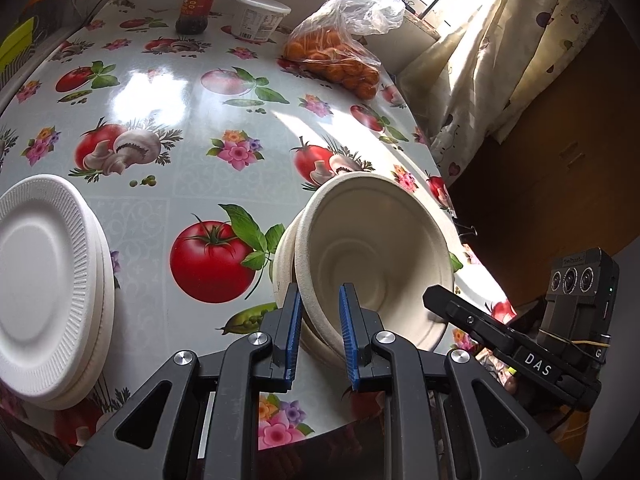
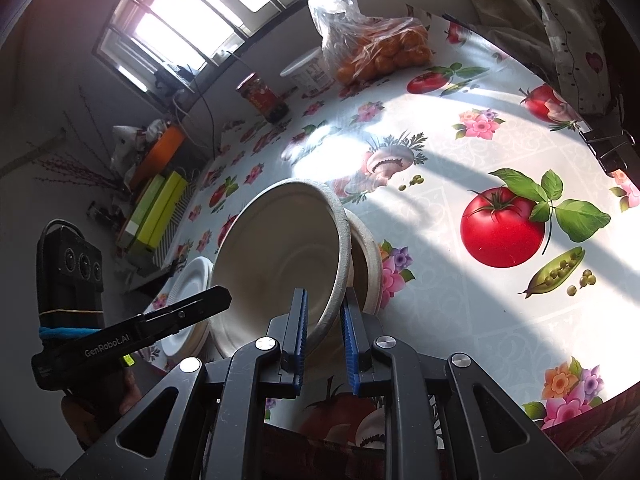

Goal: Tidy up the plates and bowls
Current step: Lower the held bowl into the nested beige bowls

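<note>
Both claws are clamped on the tilted upper bowl [image 1: 376, 248]: the left claw [image 1: 320, 328] on its left rim, the right claw [image 2: 324, 332] on its right rim. It half-sits in the lower bowl [image 1: 286, 256] on the counter [image 1: 192, 120], right of the plates [image 1: 44, 264]. Level it, lower both sides together, then release.

Home dining corner: fruit-print oilcloth table [image 1: 192, 92], sauce jar [image 1: 200, 2], bagged oranges [image 1: 336, 60], curtained window [image 2: 192, 12].

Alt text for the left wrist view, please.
The left tool clamps the near rim of a tilted beige bowl above another bowl, with the right tool at its far side. White plates are stacked left on the vegetable-print tablecloth.
</note>
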{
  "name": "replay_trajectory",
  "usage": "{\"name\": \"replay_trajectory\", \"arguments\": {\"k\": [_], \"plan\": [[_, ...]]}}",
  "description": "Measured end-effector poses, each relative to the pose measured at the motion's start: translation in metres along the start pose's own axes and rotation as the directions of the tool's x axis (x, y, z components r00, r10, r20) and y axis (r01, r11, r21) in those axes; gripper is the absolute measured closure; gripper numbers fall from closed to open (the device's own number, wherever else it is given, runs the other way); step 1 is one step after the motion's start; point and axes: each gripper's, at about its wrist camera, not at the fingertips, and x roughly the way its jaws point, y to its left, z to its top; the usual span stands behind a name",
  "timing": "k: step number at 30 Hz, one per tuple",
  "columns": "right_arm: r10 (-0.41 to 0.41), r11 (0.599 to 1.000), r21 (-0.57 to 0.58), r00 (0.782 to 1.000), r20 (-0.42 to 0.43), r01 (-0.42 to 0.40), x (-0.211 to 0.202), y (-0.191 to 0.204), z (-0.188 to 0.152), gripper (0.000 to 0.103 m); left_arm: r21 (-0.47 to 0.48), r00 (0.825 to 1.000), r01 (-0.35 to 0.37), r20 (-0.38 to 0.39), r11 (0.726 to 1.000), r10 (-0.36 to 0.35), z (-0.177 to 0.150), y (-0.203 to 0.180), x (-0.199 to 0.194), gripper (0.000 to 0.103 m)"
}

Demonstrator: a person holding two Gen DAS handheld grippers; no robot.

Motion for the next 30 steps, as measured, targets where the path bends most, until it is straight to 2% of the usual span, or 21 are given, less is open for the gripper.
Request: {"name": "replay_trajectory", "arguments": {"k": [5,8,14,25,30], "plan": [[-0.015,1.000,-0.020,1.000,-0.005,0.015,0.002,0.002,-0.003,0.085,0.028,0.999,-0.045,0.016,0.999,0.045,-0.003,-0.005,0.000,0.084],[-0.044,0.998,-0.046,0.999,0.008,0.044,0.002,0.005,-0.004,0.085,0.031,0.999,-0.049,0.007,0.998,0.049,-0.004,-0.004,0.003,0.084],[-0.040,0.998,-0.047,0.999,0.008,0.041,0.002,0.004,-0.004,0.085,0.038,0.998,-0.060,0.018,0.997,0.059,-0.006,-0.005,0.002,0.084],[-0.089,0.993,-0.079,0.995,0.033,0.091,0.003,0.008,-0.007,0.085,0.091,0.990,-0.131,0.067,0.987,0.125,-0.010,-0.011,0.002,0.084],[-0.087,0.993,-0.072,0.995,0.041,0.090,0.003,0.007,-0.007,0.083,0.093,0.991,-0.124,0.068,0.988,0.118,-0.010,-0.009,0.003,0.084]]}}
